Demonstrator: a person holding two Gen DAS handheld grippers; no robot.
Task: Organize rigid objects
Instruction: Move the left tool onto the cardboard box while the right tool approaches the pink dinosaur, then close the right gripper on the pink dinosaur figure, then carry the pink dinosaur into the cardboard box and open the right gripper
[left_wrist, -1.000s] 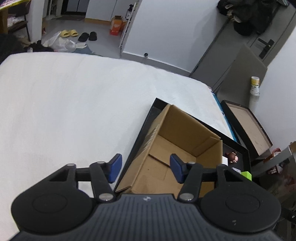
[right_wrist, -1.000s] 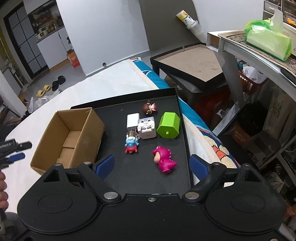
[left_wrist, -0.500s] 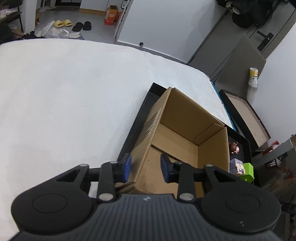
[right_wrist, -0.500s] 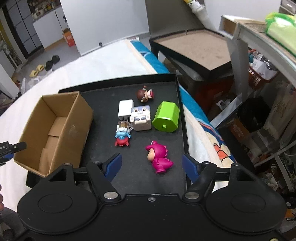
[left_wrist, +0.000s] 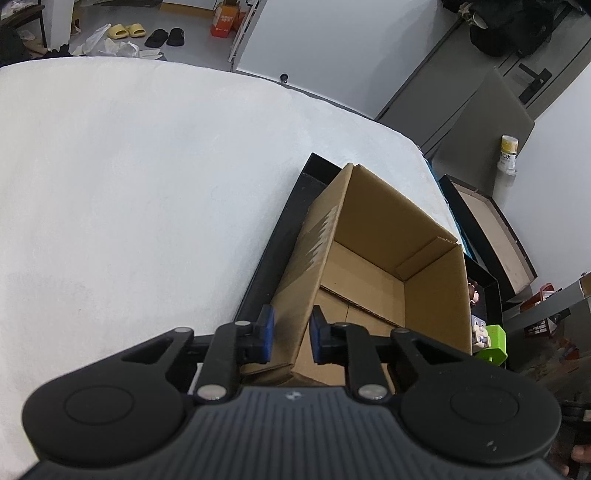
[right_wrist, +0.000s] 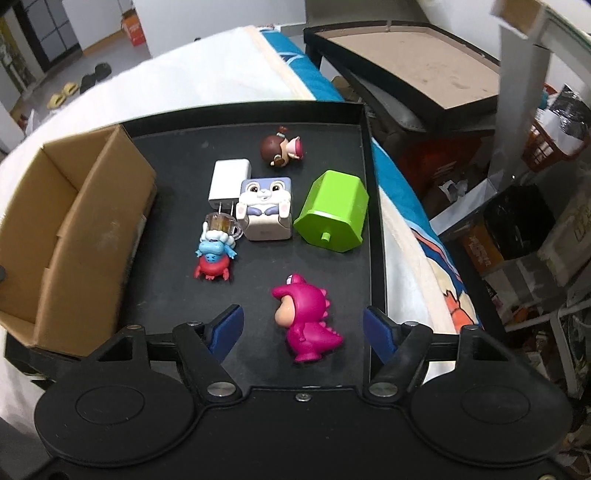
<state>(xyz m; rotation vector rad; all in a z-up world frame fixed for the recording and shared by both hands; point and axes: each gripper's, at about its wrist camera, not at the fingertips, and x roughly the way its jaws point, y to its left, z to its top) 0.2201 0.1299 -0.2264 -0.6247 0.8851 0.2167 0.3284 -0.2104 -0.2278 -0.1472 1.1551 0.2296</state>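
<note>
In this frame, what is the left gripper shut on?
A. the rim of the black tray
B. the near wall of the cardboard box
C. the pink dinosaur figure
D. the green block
B: the left gripper has its blue fingers pressed on either side of the cardboard box wall.

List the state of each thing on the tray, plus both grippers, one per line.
cardboard box: upright, open-topped, empty, wall gripped by the left gripper
left gripper: shut on the box wall
right gripper: open, above the pink dinosaur
pink dinosaur: lying on its side, free
green block: tipped over
white charger: lying flat
bunny cube: touching the charger
brown-haired figure: lying down
blue-and-red figure: lying down
black tray: holds everything
</note>
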